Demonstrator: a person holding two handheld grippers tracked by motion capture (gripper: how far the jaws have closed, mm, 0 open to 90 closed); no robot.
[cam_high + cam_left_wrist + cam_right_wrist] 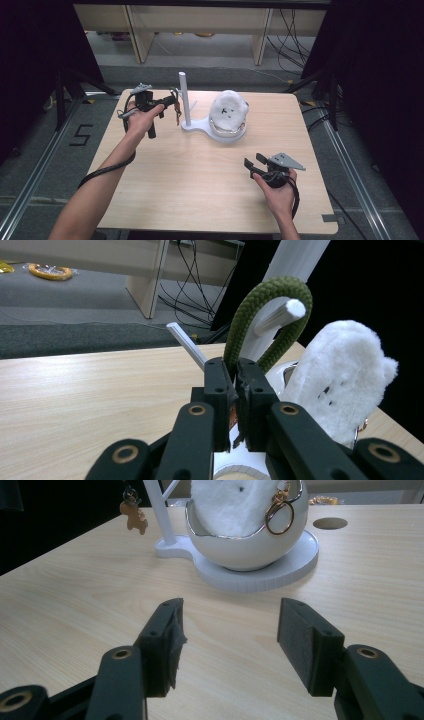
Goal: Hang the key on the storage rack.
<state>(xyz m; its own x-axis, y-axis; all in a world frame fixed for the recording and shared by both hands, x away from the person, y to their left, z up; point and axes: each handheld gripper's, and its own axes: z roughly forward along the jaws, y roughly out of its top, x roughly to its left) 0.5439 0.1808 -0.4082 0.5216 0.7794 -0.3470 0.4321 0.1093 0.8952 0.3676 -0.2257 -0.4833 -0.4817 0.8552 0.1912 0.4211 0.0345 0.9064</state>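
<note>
My left gripper (235, 375) is shut on a green cord loop (270, 295), which arches around the tip of a short white peg (280, 315) on the white stand's pole (183, 95). Below the cord a small brown charm (134, 517) hangs beside the pole. In the high view the left gripper (171, 101) is at the table's far left, right next to the pole. A white fluffy toy (228, 111) lies in the white bowl (250, 550) on the stand's base, with a gold ring (279, 515) over the rim. My right gripper (230, 630) stands open over bare table near the front right (255, 163).
The wooden table (200, 175) has a small round hole (329, 523) behind the bowl. A second thin white peg (187, 345) angles off the pole. Shelving legs and loose cables stand on the floor beyond the far edge.
</note>
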